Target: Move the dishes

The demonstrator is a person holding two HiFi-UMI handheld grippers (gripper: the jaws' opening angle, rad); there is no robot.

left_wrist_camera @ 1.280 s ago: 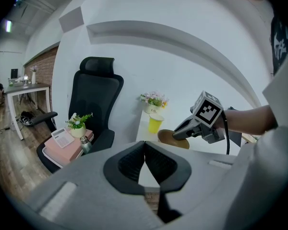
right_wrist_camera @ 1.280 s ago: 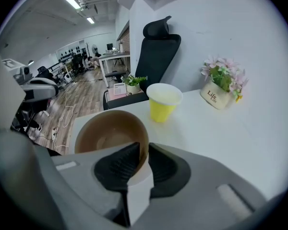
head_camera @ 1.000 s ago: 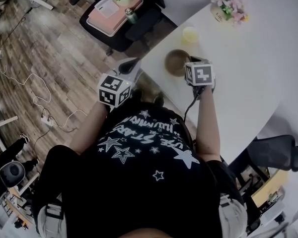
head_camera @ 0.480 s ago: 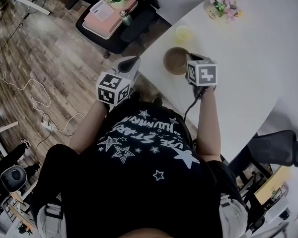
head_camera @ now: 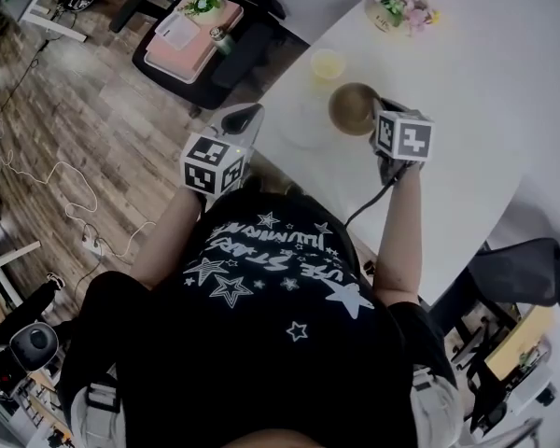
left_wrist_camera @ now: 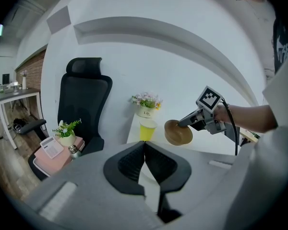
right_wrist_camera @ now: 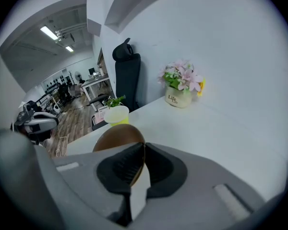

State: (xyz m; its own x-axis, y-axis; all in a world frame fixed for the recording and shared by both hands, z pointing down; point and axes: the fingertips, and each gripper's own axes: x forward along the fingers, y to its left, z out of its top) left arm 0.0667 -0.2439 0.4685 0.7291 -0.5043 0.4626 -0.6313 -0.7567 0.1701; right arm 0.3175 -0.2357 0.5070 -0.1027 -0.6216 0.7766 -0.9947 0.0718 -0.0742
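Note:
A brown bowl hangs tilted just above the white table, near its left edge. My right gripper is shut on the bowl's rim. Its jaws have just been closing, with the rim between them. In the right gripper view the rim sits between the dark pads and the bowl bulges out to the left. The left gripper view shows the bowl held up by the right gripper. My left gripper hovers off the table's edge, shut with nothing in it.
A yellow cup stands just beyond the bowl, and a flower pot further back. Off the table to the left, a black chair carries a pink box and a small plant. Cables lie on the wooden floor.
The right gripper has come up off the table and moved right with the bowl, from left of the yellow cup to its right. The left gripper has shifted only slightly.

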